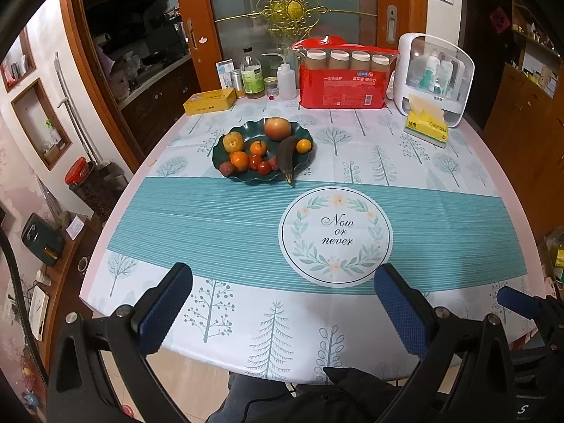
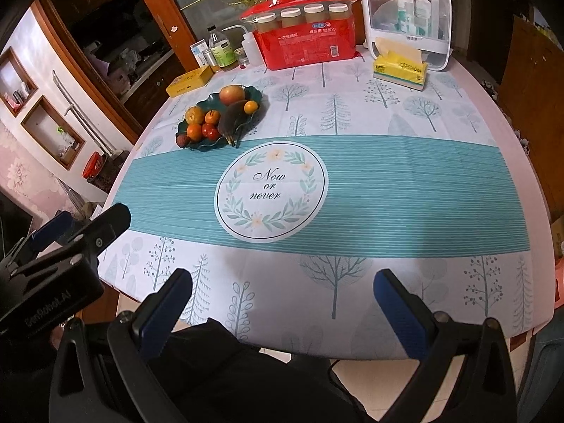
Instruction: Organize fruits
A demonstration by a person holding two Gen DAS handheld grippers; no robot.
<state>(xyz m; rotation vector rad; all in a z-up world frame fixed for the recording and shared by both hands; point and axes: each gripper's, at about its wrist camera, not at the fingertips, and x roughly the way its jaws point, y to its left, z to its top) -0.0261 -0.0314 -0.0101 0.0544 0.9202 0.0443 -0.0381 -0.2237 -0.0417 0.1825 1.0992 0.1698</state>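
From the left wrist view, the left gripper [image 1: 282, 303] is held spread and empty at the near table edge, while far off one green plate [image 1: 225, 165] holds an apple [image 1: 277, 128], an eggplant [image 1: 286, 157] and about nine smaller fruits. From the right wrist view, the right gripper [image 2: 278, 303] is likewise spread and empty, and no fruit is seen off the plate. The fruits are already gathered, so sorting looks done or a further regrouping is awaited.

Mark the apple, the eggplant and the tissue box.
apple [image 1: 277, 128]: left wrist view, middle of its skin, at the plate's far side.
eggplant [image 1: 286, 155]: left wrist view, mid-body, stem end over the plate's near rim.
tissue box [image 2: 400, 70]: right wrist view, yellow front face.
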